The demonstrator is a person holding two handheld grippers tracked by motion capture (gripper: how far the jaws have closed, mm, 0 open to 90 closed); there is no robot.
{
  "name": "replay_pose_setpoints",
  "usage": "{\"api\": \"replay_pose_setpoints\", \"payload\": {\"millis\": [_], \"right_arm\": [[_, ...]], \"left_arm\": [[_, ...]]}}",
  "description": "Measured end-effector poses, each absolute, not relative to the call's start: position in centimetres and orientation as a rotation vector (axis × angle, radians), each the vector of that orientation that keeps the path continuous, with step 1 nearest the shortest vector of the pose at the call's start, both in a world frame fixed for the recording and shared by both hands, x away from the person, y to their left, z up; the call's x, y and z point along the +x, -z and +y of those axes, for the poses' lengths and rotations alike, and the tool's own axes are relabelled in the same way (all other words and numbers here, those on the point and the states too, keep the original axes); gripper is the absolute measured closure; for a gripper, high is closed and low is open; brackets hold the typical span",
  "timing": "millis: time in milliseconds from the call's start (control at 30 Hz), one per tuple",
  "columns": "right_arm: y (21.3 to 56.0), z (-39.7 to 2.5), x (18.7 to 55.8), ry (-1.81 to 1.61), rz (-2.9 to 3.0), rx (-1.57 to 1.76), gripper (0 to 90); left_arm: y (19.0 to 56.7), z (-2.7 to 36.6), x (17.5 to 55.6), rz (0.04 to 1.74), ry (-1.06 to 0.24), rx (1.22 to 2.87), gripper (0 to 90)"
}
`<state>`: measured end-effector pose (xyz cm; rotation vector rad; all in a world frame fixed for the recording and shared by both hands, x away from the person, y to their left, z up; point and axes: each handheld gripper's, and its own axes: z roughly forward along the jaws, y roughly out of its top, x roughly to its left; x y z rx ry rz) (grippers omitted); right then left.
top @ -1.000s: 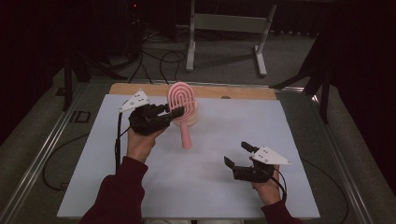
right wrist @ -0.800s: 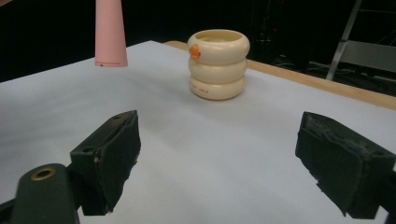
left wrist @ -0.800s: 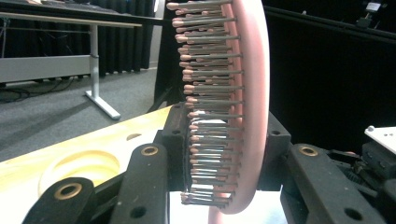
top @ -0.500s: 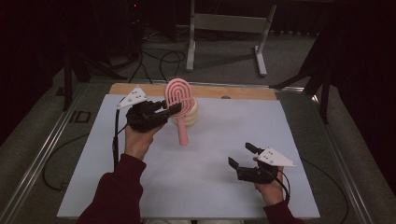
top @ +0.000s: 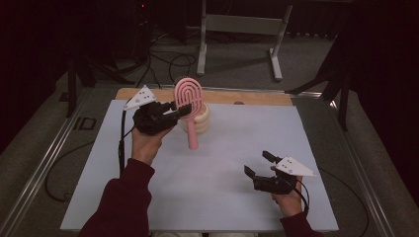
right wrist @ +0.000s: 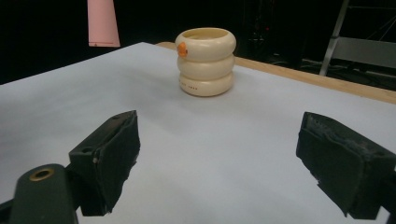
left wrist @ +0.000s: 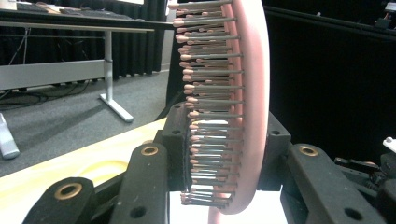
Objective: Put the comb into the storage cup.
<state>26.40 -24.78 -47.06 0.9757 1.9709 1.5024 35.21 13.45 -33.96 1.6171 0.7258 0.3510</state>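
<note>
Hairbrush (top: 189, 101) clamped at the head between the jaws of the left gripper (top: 170, 111), held upright in the air with the handle pointing down, just in front of and above the cream ringed cup (top: 199, 120); right gripper (top: 261, 170) released, jaws wide apart and empty, well apart from the cup on its near right side. Risk of slip or twist judged likely, since one jaw bears on springy bristles (left wrist: 210, 93) instead of a firm face. Handle tip cut off in the left gripper view; cup interior hidden.

Pink hairbrush (top: 188, 98); cream ringed cup (right wrist: 206, 61) with orange spot; white table sheet (top: 222, 168); black tongs (right wrist: 219, 163)
</note>
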Motion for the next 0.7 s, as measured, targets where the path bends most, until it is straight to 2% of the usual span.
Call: {"api": "replay_pose_setpoints", "payload": {"millis": [700], "right_arm": [[47.0,-24.8,26.4,-1.511,1.970,0.970,13.5]], "left_arm": [[32.9,13.5,35.9,0.742,-0.385,1.617,64.5]]}}
